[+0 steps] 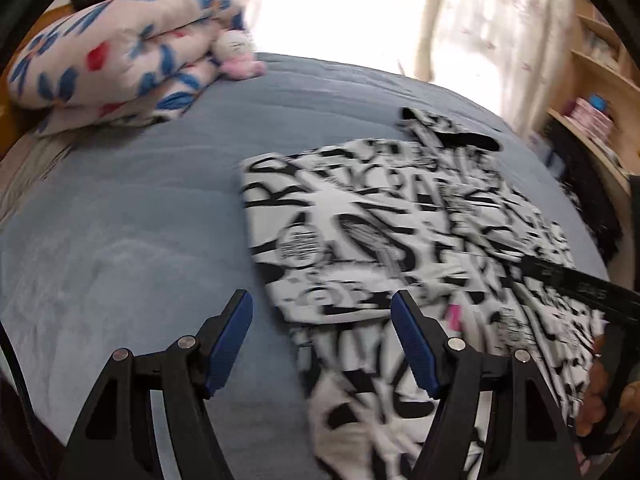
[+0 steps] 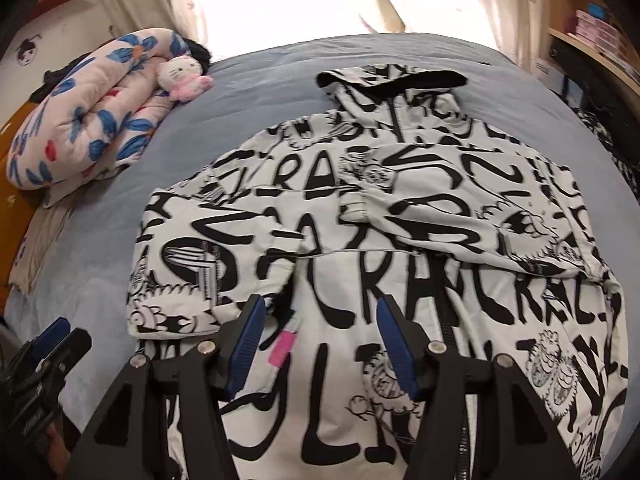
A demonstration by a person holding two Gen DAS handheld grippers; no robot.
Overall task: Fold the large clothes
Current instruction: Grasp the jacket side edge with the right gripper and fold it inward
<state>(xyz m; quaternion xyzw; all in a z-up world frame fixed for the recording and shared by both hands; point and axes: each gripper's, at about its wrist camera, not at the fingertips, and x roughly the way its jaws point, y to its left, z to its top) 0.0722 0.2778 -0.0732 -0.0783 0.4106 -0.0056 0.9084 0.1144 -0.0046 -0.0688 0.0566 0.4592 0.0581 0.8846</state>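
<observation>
Your jacket (image 2: 360, 240) lies flat on the bed (image 2: 260, 80), hood (image 2: 392, 80) toward the far edge by the window and hem toward the near edge, closer to the bed's right side than its left. Judging from how it lies, the first stage is done: both sleeves are folded in across the chest, the left sleeve (image 2: 180, 280) doubled back on itself so its cuff sits near the middle, the right sleeve (image 2: 460, 216) laid diagonally over the front. What is left looks like the bigger part: the body is still at full length, so you probably need to bring the hem up toward the hood, or the hood down, and then square the bundle. Your right gripper (image 2: 318, 344) hovers over the lower middle of the jacket, near a small pink tag (image 2: 282, 348), its fingers spread wide with nothing between them. Your left gripper (image 1: 322, 344) is just as wide apart and empty, hanging at the jacket's left edge over the folded sleeve and the bare blue cover. The left view is blurred, so finer creases there cannot be read. A rolled floral quilt (image 2: 80, 120) and a plush cat (image 2: 182, 76) sit at the far left corner, well apart from the jacket.
</observation>
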